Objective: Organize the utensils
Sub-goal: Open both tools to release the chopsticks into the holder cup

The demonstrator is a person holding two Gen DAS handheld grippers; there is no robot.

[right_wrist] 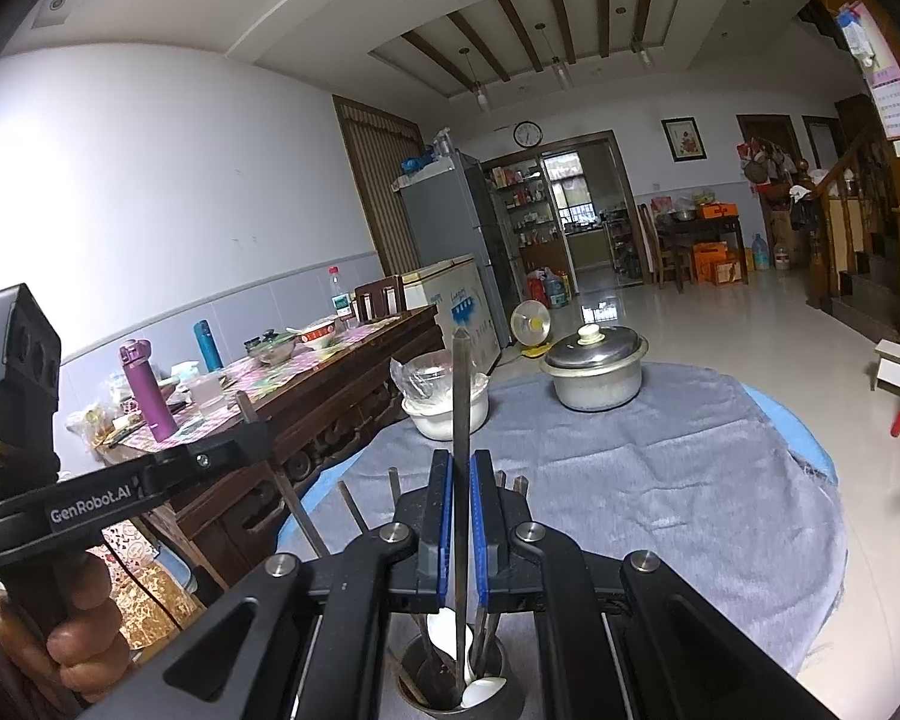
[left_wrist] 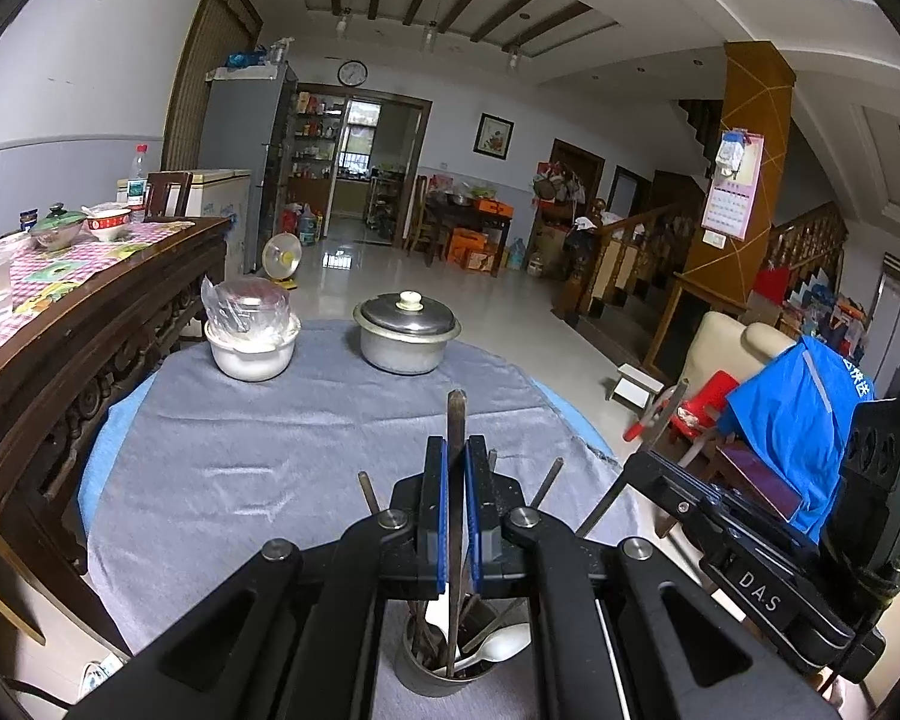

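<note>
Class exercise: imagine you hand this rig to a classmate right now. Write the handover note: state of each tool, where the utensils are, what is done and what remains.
Left tool: shut on a dark flat utensil handle standing up out of the metal cup.
Right tool: shut on a silver utensil handle, over the same cup.
The cup stands at the near edge of the grey cloth and holds chopsticks and a white spoon.
The lidded pot and the wrapped white bowl stand at the far edge.
Done: most utensils are in the cup.
Left: settle both held pieces, then release.

A metal utensil cup [right_wrist: 459, 693] on the grey cloth holds upright chopsticks [left_wrist: 455, 480] and white spoons [right_wrist: 480, 690].
</note>
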